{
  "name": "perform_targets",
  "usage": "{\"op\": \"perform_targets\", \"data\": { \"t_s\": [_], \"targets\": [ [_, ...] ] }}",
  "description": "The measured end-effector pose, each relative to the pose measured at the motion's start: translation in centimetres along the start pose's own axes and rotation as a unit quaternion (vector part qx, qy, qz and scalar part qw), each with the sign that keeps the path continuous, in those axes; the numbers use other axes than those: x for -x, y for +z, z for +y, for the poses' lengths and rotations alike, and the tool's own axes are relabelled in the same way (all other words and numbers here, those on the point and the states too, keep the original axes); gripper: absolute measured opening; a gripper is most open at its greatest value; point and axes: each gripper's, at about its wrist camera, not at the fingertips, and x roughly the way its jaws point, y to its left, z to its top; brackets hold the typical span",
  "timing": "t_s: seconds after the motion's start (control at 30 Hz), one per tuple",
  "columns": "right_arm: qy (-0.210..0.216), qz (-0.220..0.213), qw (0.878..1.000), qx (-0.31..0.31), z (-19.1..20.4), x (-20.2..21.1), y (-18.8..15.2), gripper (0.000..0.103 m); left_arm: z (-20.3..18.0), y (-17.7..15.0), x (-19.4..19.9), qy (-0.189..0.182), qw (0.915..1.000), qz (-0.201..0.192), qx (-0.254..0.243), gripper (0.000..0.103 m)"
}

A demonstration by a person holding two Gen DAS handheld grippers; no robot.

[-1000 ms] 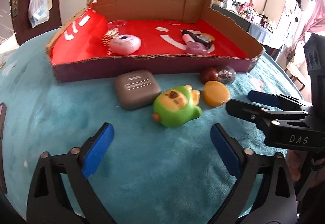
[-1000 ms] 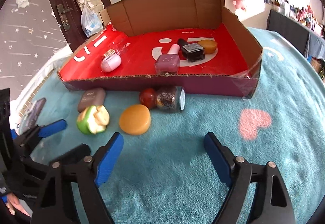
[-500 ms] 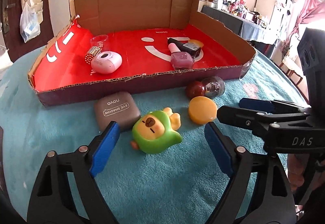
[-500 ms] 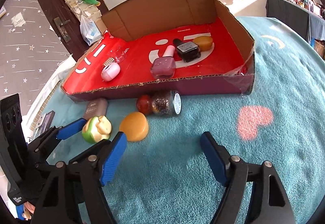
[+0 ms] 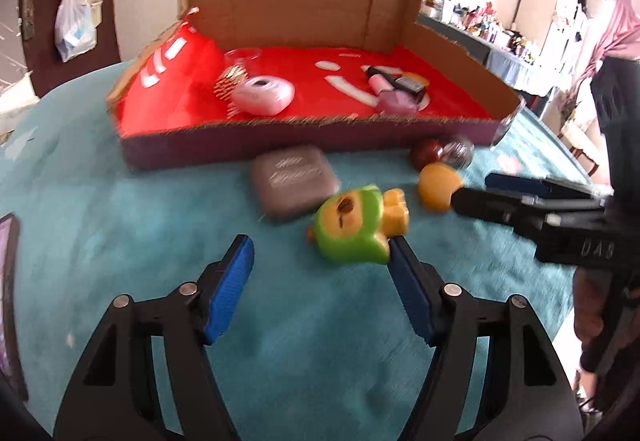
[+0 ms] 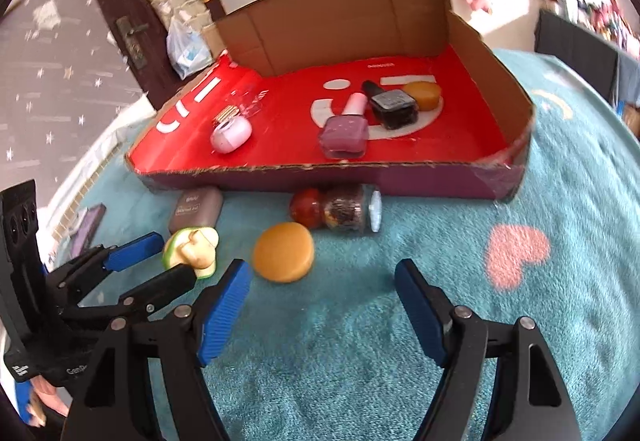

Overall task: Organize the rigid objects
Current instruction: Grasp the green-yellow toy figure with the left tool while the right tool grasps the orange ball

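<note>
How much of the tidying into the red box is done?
Done: pink case, two polish bottles and an orange disc lie in the box. In hand: nothing; left tool, its jaws closing, nears the green toy. Left: toy, grey compact, second orange disc, jar.

Green-yellow toy (image 5: 352, 231) on side; grey compact (image 5: 294, 180) flat behind it; orange disc (image 5: 438, 187), dark bottle (image 6: 340, 210) near red-lined box (image 5: 256, 141).

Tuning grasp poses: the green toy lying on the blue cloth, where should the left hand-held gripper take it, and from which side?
Grip the green toy across its wide rounded green body, coming in low from the near side. It lies on its side with the body facing the left hand-held gripper, and the small yellow feet at the far end would likely slip. The jaws have been closing, not yet on it.
</note>
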Motion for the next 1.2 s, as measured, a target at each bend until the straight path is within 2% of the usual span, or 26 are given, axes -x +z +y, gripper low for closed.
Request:
{"op": "perform_targets", "data": {
  "t_s": [0.13,0.23,0.4,0.53,0.63,0.7,0.87,0.93,1.03,1.07,1.2],
  "targets": [
    [0.003,0.003,1.0,0.01,0.7,-0.6,0.3,0.078,2.5,-1.4,1.1,0.042,0.9988,0.006,0.025,0.066],
    [0.002,0.006,1.0,0.009,0.8,-1.1,0.4,0.078,3.1,-1.7,1.7,0.031,0.9989,0.006,0.034,0.065],
    [-0.007,0.008,1.0,0.012,1.2,-1.7,0.5,0.078,0.4,-1.2,1.5,-0.026,0.9996,0.004,0.012,0.067],
    [-0.009,0.012,1.0,0.012,1.3,-2.0,0.8,0.077,-1.3,-0.7,0.3,-0.016,0.9998,0.002,-0.007,0.067],
    [-0.017,0.013,1.0,0.013,1.3,-2.2,0.9,0.07,-1.5,-0.5,-0.4,0.002,0.9999,0.002,-0.011,0.067],
    [-0.022,0.013,1.0,0.015,1.3,-2.3,1.0,0.066,-1.2,-0.5,-0.5,0.0,1.0,0.001,-0.008,0.067],
    [-0.041,0.009,0.998,0.036,2.3,-2.7,0.8,0.066,-0.8,-0.2,-0.5,0.001,1.0,-0.003,-0.002,0.058],
    [-0.054,0.007,0.997,0.047,2.8,-2.9,0.6,0.062,-0.9,-0.1,-0.6,-0.003,1.0,-0.004,0.0,0.054],
    [-0.063,0.003,0.996,0.055,3.2,-2.9,0.6,0.043,-1.4,0.0,-0.8,-0.009,0.9999,-0.005,-0.007,0.046],
    [-0.061,0.003,0.997,0.053,3.2,-2.9,0.7,0.04,-1.5,0.0,-0.8,-0.006,0.9999,-0.005,-0.009,0.046],
    [-0.052,0.002,0.998,0.046,3.0,-2.7,0.7,0.04,-1.2,-0.1,-0.6,-0.013,0.9999,-0.006,-0.004,0.046]
  ]
}}
